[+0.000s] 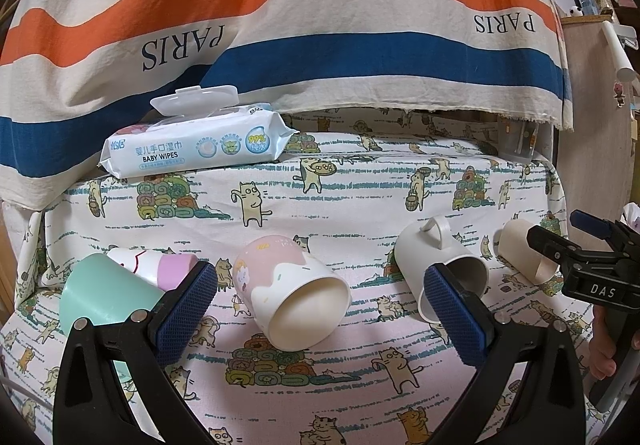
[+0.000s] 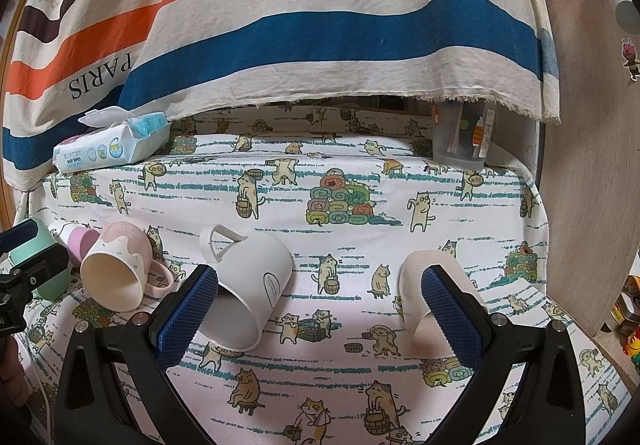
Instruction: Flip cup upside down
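With both claws, left gripper (image 1: 320,309) and right gripper (image 2: 320,309), wide open and empty: pink cup (image 1: 292,295) on its side at 12 o'clock, could roll if nudged off-centre.

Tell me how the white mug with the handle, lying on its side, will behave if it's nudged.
The white mug lies on its rounded side, so it will probably roll until its handle catches the tablecloth. It looks like glazed ceramic: likely stiff, fairly heavy, somewhat slippery and breakable. The cloth may bunch and slow it.
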Demonstrator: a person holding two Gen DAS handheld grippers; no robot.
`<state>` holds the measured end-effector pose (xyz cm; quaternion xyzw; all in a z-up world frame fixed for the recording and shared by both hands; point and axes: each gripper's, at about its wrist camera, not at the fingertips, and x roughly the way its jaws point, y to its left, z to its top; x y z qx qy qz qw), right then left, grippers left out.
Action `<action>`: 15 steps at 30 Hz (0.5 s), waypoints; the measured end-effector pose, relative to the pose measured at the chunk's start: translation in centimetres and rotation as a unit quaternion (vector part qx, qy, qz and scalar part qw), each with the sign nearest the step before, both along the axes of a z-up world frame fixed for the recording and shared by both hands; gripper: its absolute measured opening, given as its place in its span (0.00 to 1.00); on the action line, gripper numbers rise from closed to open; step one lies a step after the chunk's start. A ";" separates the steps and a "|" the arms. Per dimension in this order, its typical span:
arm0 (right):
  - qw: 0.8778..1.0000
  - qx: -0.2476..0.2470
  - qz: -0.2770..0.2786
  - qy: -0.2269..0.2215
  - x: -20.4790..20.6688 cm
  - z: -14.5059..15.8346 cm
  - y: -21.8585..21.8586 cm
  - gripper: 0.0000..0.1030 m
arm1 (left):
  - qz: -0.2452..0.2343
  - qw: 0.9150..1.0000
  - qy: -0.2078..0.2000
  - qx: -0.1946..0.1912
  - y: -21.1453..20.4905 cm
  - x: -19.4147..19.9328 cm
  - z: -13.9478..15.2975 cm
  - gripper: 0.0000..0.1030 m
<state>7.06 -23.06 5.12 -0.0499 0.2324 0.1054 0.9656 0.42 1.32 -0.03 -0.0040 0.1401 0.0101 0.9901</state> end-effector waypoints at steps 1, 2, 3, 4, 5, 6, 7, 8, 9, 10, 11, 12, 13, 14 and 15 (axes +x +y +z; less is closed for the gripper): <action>1.000 0.000 0.000 -0.001 0.0 0.0 0.0 1.00 | -0.001 1.000 0.000 0.001 0.0 0.0 0.0 1.00; 1.000 0.000 0.000 -0.001 0.0 0.0 -0.1 1.00 | -0.004 1.000 0.000 0.002 0.0 0.0 0.1 1.00; 1.000 0.000 0.000 -0.001 0.0 -0.1 -0.1 1.00 | -0.006 1.000 0.000 0.004 -0.2 -0.1 0.1 1.00; 1.000 0.001 -0.001 -0.001 0.0 -0.2 -0.3 1.00 | -0.008 1.000 0.001 0.007 -0.3 -0.2 0.1 1.00; 1.000 0.002 -0.001 -0.002 0.0 -0.2 -0.2 1.00 | -0.011 1.000 0.001 0.010 -0.4 -0.2 0.1 1.00; 1.000 0.003 -0.001 -0.002 0.0 -0.2 -0.3 1.00 | -0.013 1.000 -0.001 0.014 -0.6 -0.3 0.2 1.00; 1.000 0.002 -0.001 -0.003 0.0 0.1 -0.1 1.00 | -0.014 1.000 -0.004 0.018 -0.8 -0.5 0.2 1.00; 1.000 0.001 -0.002 -0.003 0.0 0.1 -0.1 1.00 | -0.014 1.000 -0.006 0.021 -0.9 -0.6 0.4 1.00; 1.000 -0.001 -0.002 -0.005 0.0 0.2 -0.1 1.00 | -0.014 1.000 -0.007 0.022 -1.0 -0.8 0.6 1.00; 1.000 -0.002 -0.003 -0.007 0.0 0.2 -0.2 1.00 | -0.014 1.000 -0.009 0.019 -0.9 -1.0 0.8 1.00; 1.000 -0.002 -0.005 -0.009 0.0 0.3 -0.3 1.00 | -0.018 1.000 -0.013 0.013 -0.7 -1.2 1.1 1.00; 1.000 -0.001 -0.007 -0.011 0.0 0.3 -0.4 1.00 | -0.020 1.000 -0.017 0.007 -0.6 -1.5 1.4 1.00; 1.000 0.001 -0.008 -0.012 0.0 0.3 -0.4 1.00 | -0.021 1.000 -0.022 0.003 -0.4 -1.7 1.7 1.00; 1.000 0.005 -0.009 -0.012 0.1 0.4 -0.5 1.00 | -0.018 0.999 -0.026 0.002 -0.3 -1.8 2.0 1.00; 1.000 0.008 -0.008 -0.012 0.1 0.5 -0.6 1.00 | -0.015 0.999 -0.029 0.000 -0.3 -1.9 2.2 1.00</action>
